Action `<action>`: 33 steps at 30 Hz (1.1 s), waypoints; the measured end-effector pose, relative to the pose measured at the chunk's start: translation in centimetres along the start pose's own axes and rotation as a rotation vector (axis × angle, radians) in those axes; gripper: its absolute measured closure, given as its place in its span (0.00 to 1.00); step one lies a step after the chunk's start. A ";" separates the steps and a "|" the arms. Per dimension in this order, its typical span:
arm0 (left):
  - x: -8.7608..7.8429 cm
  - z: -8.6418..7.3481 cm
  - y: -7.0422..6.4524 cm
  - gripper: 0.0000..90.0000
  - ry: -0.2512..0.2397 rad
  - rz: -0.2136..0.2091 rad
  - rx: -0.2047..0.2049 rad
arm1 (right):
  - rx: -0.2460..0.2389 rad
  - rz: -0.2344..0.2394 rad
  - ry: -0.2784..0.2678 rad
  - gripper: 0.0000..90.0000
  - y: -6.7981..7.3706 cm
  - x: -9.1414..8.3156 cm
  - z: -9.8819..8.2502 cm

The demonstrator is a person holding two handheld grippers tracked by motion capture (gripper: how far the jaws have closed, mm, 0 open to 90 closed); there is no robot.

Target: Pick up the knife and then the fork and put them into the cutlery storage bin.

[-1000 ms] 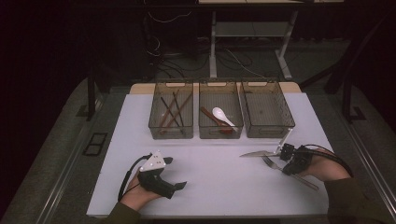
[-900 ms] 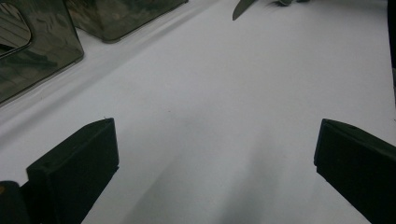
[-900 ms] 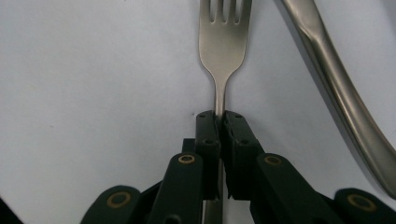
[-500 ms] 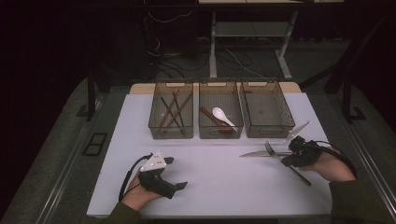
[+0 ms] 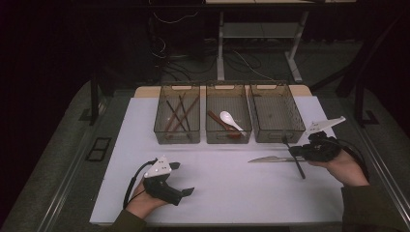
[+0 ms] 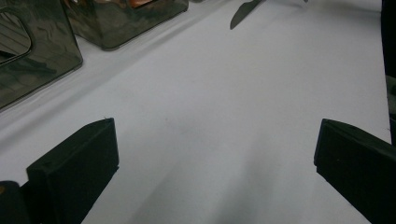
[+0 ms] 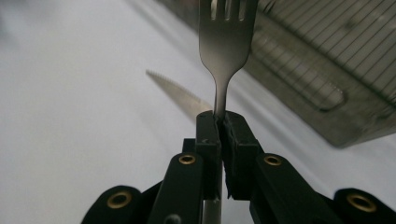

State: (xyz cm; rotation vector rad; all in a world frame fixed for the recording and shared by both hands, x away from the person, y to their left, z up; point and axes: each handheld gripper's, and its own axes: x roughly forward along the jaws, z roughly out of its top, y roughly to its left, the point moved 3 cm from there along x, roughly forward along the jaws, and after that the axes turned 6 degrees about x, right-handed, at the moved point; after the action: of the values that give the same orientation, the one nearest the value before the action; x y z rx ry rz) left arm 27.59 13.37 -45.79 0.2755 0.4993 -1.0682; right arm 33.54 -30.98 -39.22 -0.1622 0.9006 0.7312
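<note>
Fork [image 7: 227, 42] sits clamped by its neck in right gripper [image 7: 218, 122], tines up and fwd in the right gripper view, handle hanging down-back in the high view [image 5: 294, 157]. Right hand [image 5: 344, 166] is at counter's right edge, just in front of the empty right bin [image 5: 275, 113], gripper [image 5: 296, 151] pointing left. Knife [image 5: 270, 159] lies flat on counter [image 5: 217, 193] just beside it. Vs a sec ago: right hand has lifted, shifted toward the bin; knife same spot. Left gripper [image 5: 183, 178] rests low at front-left, jaws wide, nothing between; unmoved.
</note>
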 end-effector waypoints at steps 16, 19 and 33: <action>0.0 0.0 0.0 0.00 -0.001 0.000 -0.007 | 0.096 0.023 -0.259 0.94 -1.5 -1.5 3.5; 0.1 0.0 0.1 0.00 0.000 -0.002 -0.002 | 0.100 0.013 -0.284 0.94 -1.7 -1.8 3.9; 0.2 0.0 0.1 0.00 -0.005 -0.008 -0.007 | 0.113 -0.021 -0.359 0.94 -2.9 -2.2 5.4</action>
State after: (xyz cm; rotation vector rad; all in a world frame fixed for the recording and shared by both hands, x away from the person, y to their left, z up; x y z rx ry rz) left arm 27.75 13.27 -45.86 0.2650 0.4999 -1.0741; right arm 38.05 -31.97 -34.64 0.0595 0.5939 0.6619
